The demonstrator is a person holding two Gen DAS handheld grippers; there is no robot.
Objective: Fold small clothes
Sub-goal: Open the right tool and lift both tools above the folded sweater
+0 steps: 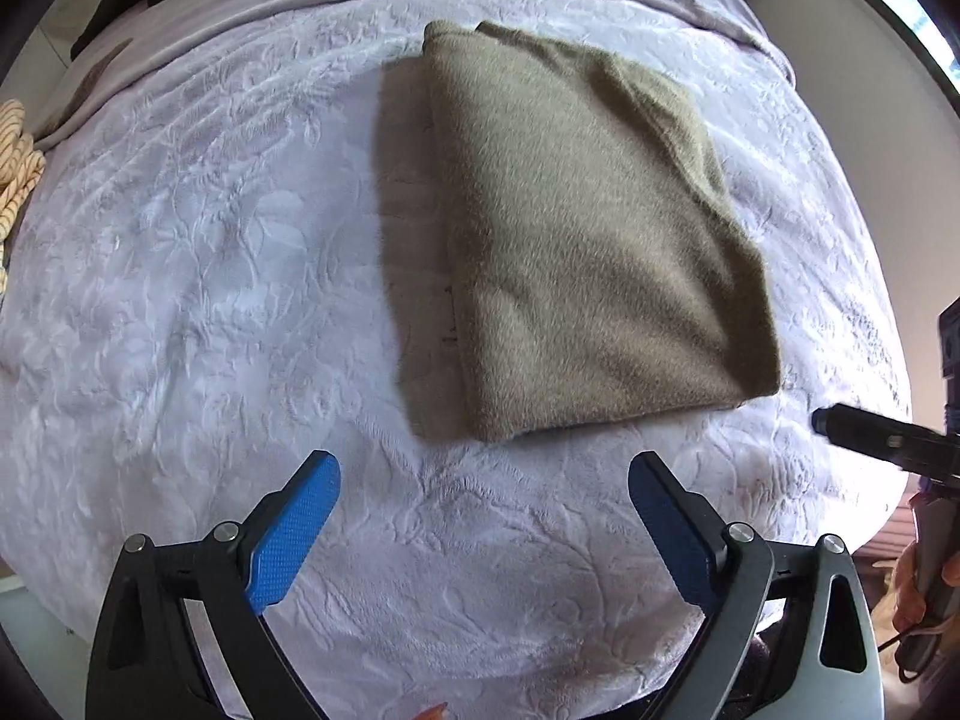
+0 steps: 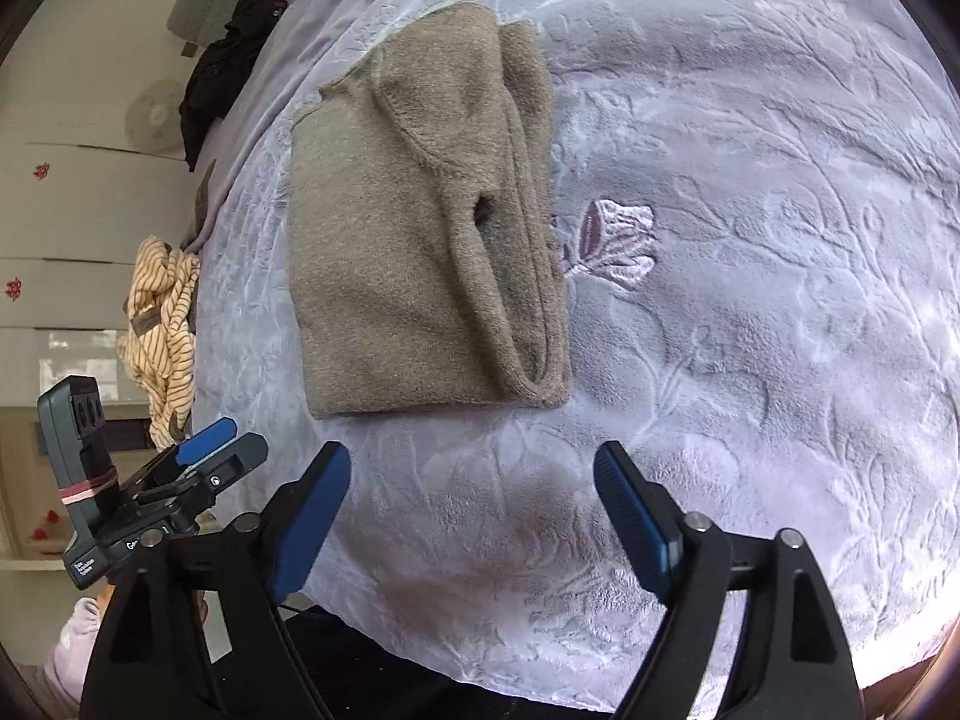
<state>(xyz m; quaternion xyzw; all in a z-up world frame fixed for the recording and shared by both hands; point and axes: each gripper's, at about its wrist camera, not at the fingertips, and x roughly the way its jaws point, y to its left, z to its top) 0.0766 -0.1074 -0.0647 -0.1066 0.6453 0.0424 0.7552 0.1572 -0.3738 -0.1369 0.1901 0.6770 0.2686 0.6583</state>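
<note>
Left wrist view: wide bed under a pale lavender embossed plush blanket (image 1: 210, 276) fills both frames and serves as the folding surface. Olive-brown fuzzy knit garment (image 1: 588, 228) lies flat mid-bed, already folded into a compact rectangle; right wrist view shows a sleeve tucked along its right edge (image 2: 516, 228), probably to keep the outline tidy. Judging by that shape, this piece looks finished or nearly so. Cream striped garment (image 2: 162, 324) is heaped at the bed's left edge, likely waiting its turn; black clothing pile (image 2: 228, 72) sits at the far corner. Left hand-held gripper (image 1: 486, 480) hovers just short of the garment's near edge, blue pads spread wide, empty. Right hand-held gripper (image 2: 474, 474) likewise hangs short of the near edge, fingers apart, holding nothing. Both sit clear of the cloth, so neither disturbs the fold. Small purple embroidered flower (image 2: 618, 240) sits just beside the garment.
</note>
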